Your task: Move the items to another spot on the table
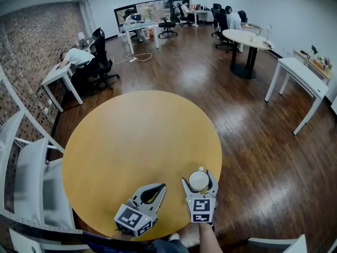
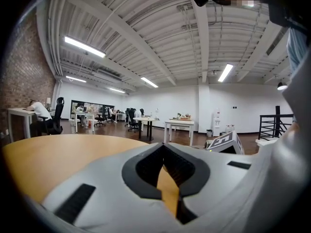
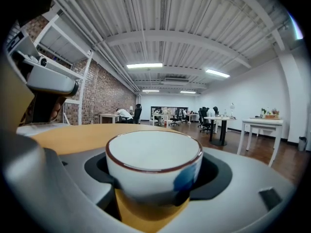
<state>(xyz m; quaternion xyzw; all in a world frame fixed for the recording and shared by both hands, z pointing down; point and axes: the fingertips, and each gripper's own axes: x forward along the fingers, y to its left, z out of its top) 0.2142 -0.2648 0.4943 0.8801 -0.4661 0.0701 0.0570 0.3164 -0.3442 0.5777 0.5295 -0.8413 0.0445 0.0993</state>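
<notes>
At the left, the left hand-held gripper [image 1: 159,187] is held over the near edge of the round wooden counter [image 1: 131,136], its jaws brought together with nothing between them. Just beside it to the right, a white brown-rimmed cup [image 1: 199,181] is clamped by the right hand-held gripper [image 3: 154,152] near the counter's near right edge.

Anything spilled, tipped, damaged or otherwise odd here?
Nothing stands out. The white cup is upright and looks empty, gripped in the right tool near the edge of the round table. The left tool is shut on nothing.
</notes>
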